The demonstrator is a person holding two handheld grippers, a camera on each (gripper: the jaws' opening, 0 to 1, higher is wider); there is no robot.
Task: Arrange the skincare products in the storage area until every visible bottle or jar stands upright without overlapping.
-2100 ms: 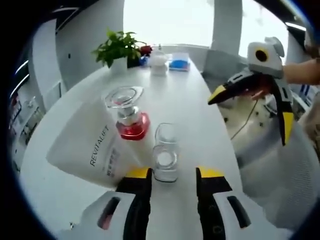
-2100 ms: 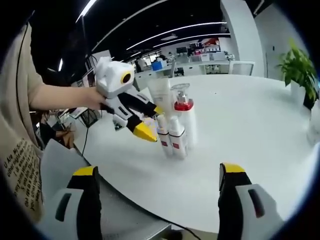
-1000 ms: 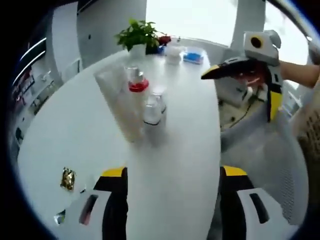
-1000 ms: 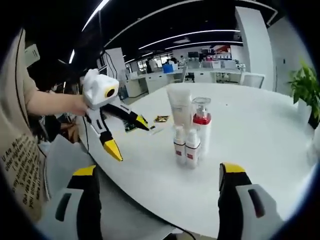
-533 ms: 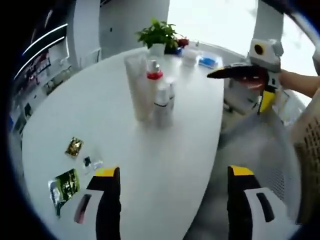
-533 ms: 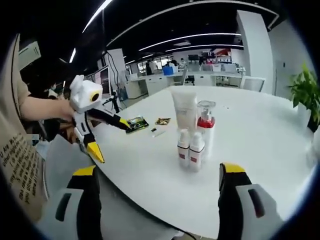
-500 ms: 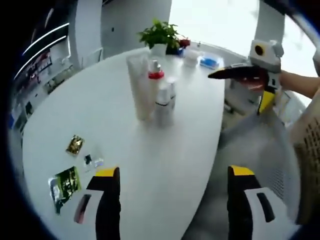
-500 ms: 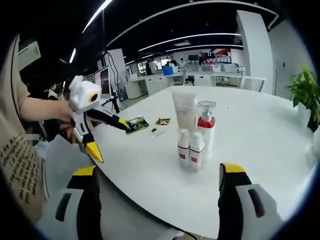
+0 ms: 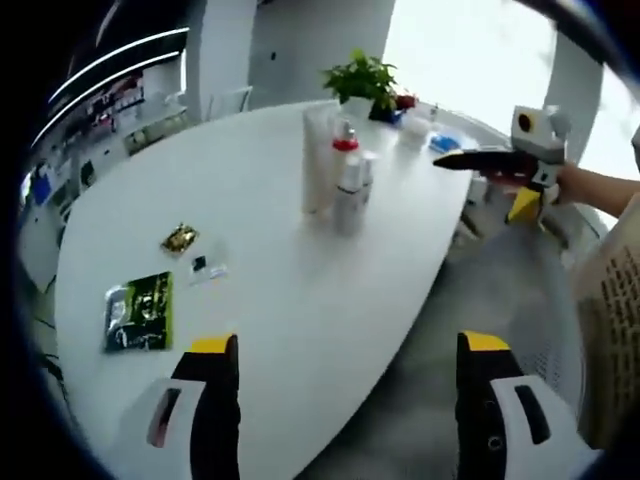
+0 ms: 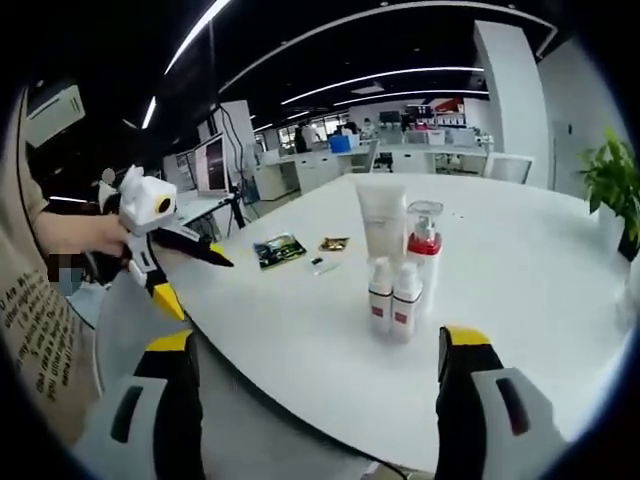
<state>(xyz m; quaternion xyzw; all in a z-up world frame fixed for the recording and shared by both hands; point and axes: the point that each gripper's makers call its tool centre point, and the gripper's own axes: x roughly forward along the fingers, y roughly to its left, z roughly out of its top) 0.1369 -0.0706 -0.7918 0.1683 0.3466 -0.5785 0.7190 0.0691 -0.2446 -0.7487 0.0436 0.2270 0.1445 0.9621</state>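
Both tools, left (image 9: 345,355) and right (image 10: 312,345), are hanging spread and empty off the surface (image 10: 520,290), bottles (image 10: 395,270) all upright, so looks finished.

A round white table (image 9: 300,270) carries a tight cluster of upright bottles (image 9: 337,175). Near them lie a green packet (image 9: 139,311), a gold sachet (image 9: 180,238) and a small sachet (image 9: 207,268). Beyond the bottles stands a potted plant (image 9: 365,82).

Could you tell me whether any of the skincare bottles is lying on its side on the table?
No, the tube, pump bottle and two small bottles all stand upright.
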